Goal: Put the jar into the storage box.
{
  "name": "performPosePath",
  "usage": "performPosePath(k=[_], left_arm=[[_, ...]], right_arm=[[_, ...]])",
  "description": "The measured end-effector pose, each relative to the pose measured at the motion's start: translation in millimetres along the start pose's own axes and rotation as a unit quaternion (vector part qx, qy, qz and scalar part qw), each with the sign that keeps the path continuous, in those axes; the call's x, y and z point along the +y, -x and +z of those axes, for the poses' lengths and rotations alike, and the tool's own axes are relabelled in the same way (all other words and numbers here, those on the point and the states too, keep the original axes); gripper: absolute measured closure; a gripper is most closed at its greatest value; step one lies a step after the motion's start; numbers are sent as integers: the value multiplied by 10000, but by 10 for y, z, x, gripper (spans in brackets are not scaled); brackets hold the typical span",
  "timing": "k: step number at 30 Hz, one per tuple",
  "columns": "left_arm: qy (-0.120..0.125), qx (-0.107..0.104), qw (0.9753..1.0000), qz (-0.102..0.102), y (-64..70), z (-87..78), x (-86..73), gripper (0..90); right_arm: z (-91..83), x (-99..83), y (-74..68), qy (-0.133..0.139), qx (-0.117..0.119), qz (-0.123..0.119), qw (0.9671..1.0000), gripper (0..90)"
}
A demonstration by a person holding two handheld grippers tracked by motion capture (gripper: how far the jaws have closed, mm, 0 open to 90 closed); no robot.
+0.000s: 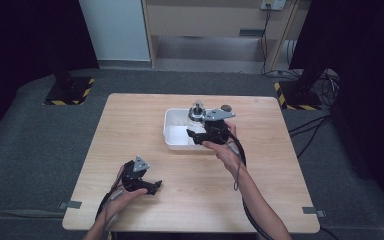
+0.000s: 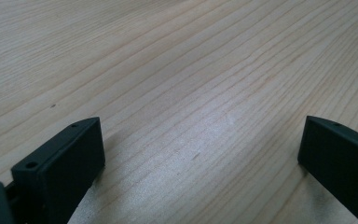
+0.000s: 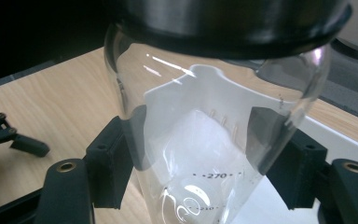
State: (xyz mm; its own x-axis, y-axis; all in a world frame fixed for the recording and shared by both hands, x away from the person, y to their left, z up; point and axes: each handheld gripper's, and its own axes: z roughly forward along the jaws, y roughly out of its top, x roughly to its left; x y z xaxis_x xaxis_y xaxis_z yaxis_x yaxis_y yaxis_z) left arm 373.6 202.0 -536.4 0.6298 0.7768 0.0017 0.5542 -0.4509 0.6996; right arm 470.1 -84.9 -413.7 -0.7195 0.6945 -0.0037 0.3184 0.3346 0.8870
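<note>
Holding a clear glass jar [image 3: 214,140] between its two black jaws, the right gripper [image 3: 200,154] stands over the white tray [image 1: 172,131] on the wooden table [image 1: 130,130]; the jaws press on both sides of the glass, so they are closed on it and not wider than the jar itself; the jar has a dark metal lid [image 3: 223,23] at the top of the right gripper view, and small printed marks, one reading 270, run down its wall; through the glass the white tray shows below; in the high view the jar [image 1: 196,111] is upright above the far right part of the tray, and I cannot tell if its bottom touches the tray or hangs just above it; a small dark round thing [image 1: 226,107] lies on the table just behind the tray; the left gripper [image 1: 147,186] rests low near the front left part of the table, well apart from the tray; its jaws are wide open with nothing between them, and the left gripper view shows bare wood grain in the gap.
</note>
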Motion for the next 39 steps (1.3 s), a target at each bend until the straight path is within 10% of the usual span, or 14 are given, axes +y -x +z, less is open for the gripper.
performPosePath(k=[39], left_arm=[[-7, -53, 10000, -32, 5, 2, -2, 0]], right_arm=[[594, -164, 382, -214, -674, 368, 9968, 313]])
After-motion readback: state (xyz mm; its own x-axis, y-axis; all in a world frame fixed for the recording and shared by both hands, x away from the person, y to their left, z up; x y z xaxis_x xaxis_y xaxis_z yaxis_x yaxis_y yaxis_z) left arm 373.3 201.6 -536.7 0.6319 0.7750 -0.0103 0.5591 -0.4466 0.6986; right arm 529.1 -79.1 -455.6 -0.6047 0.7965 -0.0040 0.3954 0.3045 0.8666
